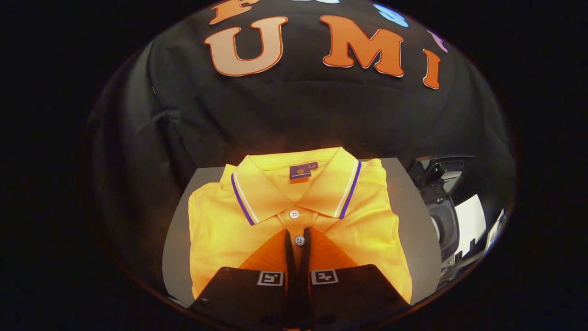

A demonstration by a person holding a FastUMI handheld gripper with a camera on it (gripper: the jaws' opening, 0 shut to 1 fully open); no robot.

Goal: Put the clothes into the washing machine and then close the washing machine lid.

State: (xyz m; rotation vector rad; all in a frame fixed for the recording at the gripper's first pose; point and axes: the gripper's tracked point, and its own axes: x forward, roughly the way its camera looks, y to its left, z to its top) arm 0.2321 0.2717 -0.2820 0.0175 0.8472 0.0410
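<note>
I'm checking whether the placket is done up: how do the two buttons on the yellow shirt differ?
The upper button sits just under the collar, beyond the tongs; the lower button lies in the narrow gap between the tong tips. The upper looks white and brightly lit; the lower looks greyer, shaded by the fingers. Both are small, round and on the polo shirt.

Gripper view: fisheye camera mounted on the gripper (pixel 297 234), looking forward and downward along its two nearly closed fingers (pixel 288 250) from close above a folded yellow polo shirt (pixel 239 230) on a grey table (pixel 177 239), facing the booth wall; washing machine (pixel 441 202) at right periphery
</note>
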